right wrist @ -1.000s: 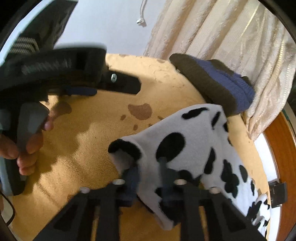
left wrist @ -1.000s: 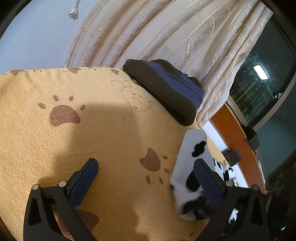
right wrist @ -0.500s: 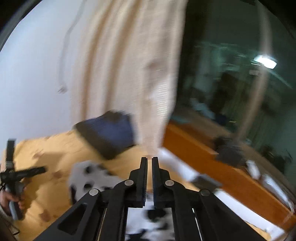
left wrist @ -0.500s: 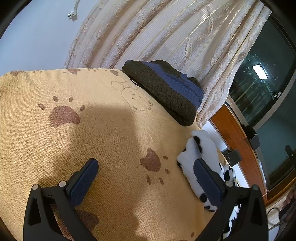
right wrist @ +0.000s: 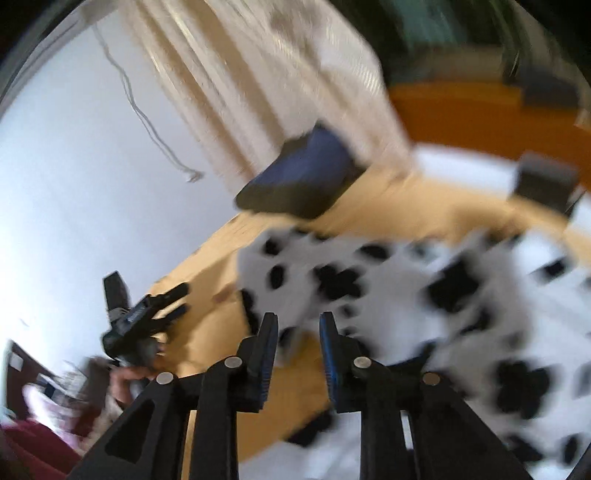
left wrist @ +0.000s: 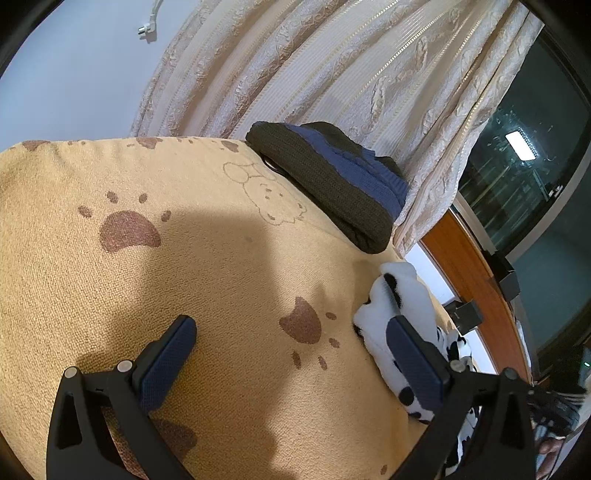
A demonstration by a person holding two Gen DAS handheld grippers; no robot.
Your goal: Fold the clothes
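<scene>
Cow-print garment (right wrist: pixel 424 295) beside folded dark knit (left wrist: pixel 332 177) on paw-print blanket (left wrist: pixel 221 266), beyond both empty tools: left (left wrist: pixel 291 365) spread wide, right (right wrist: pixel 297 350) just parting.

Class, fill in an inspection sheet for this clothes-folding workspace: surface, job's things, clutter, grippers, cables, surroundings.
Surface: tan paw-print blanket, bare in the middle.
Job's things: cow-print garment crumpled at the blanket's edge; folded dark and blue knit lying beside the curtain.
Clutter: nothing seen on the blanket.
Grippers: left gripper wide open over the blanket, holding nothing; right gripper has just been opening, with nothing between its pads.
Cables: white plug and cord hanging on the wall.
Surroundings: cream curtain, dark window, wooden ledge.
</scene>
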